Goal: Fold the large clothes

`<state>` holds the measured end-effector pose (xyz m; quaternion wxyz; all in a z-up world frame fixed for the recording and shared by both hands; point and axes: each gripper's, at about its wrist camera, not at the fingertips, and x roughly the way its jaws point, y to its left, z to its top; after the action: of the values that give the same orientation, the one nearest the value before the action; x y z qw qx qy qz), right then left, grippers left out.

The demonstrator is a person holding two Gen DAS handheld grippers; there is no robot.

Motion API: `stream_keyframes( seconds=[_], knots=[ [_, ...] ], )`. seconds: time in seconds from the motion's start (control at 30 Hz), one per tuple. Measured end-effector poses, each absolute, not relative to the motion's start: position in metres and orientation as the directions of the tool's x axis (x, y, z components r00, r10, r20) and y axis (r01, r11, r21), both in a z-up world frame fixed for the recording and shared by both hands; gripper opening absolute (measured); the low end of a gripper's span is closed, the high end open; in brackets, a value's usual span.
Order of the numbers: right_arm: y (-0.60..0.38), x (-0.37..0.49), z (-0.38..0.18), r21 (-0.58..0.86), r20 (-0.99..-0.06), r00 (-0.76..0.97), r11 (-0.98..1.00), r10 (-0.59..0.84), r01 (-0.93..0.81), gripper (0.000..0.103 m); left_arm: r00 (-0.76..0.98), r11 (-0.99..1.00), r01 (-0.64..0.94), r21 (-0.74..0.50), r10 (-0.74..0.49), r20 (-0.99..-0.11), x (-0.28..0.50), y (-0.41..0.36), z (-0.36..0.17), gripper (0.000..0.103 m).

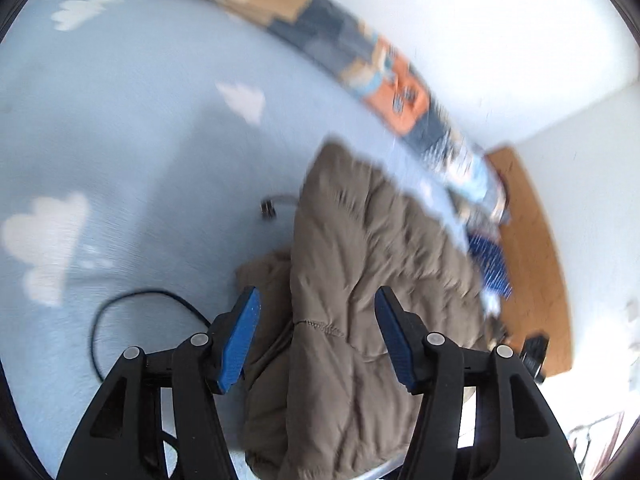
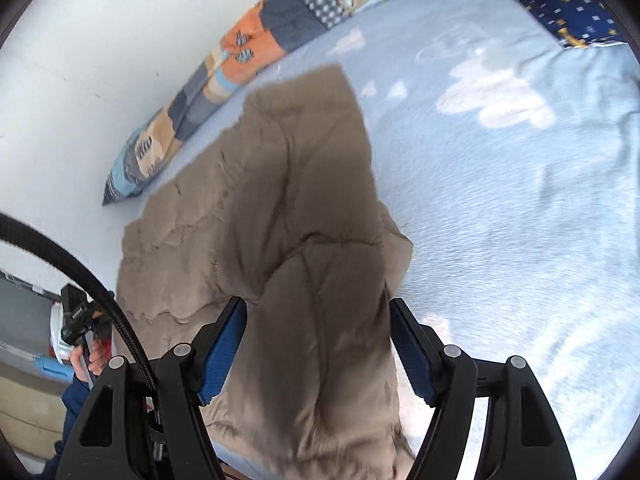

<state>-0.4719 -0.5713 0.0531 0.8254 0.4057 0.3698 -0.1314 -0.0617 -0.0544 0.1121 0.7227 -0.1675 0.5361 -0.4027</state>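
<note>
A large tan quilted jacket (image 1: 360,280) lies on a light blue bed cover with white clouds (image 1: 140,140). It also shows in the right wrist view (image 2: 280,220), partly folded over itself. My left gripper (image 1: 316,300) is open, its blue pads on either side of the jacket's near part, not pinching it. My right gripper (image 2: 318,312) is open too, its jaws wide on either side of a fold of the jacket. I cannot tell whether the pads touch the cloth.
A patchwork pillow (image 1: 360,60) lies along the white wall, also in the right wrist view (image 2: 240,60). A dark blue starry pillow (image 2: 568,12) lies at the far right. A black cable (image 1: 120,304) loops on the bed. A wooden board (image 1: 532,248) is beside the bed.
</note>
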Motion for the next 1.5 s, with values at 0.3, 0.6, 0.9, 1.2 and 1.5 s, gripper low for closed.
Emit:
stream_keyframes(
  seconds=[0.3,0.6,0.9,1.2,1.5],
  knots=[
    [-0.504,-0.557,0.158,0.494,-0.574,0.810,0.736,-0.122,0.462,0.077,0.350,0.632,0.565,-0.531,-0.766,-0.539,-0.135,0.038,0.241,0.060],
    [-0.424,-0.580,0.235,0.428,-0.420,0.899,0.847,-0.122,0.315,0.079,0.383,0.570,0.736,-0.365,-0.795,-0.470,-0.241,0.037,0.332,0.069],
    [-0.375,-0.547,0.242,0.314,-0.427,0.901,0.921,-0.079,0.230,0.085,0.358,0.519,0.814,-0.261,-0.802,-0.478,-0.304,-0.018,0.346,0.083],
    [-0.356,-0.456,0.143,0.191,-0.665,0.731,0.911,-0.154,0.366,0.076,0.330,0.638,0.750,-0.176,-0.591,-0.736,-0.291,-0.134,0.176,0.083],
    [-0.357,-0.398,0.042,0.168,-0.819,0.566,0.903,-0.095,0.395,0.040,0.328,0.675,0.736,-0.047,-0.417,-0.847,-0.258,-0.169,0.074,0.086]
  ],
)
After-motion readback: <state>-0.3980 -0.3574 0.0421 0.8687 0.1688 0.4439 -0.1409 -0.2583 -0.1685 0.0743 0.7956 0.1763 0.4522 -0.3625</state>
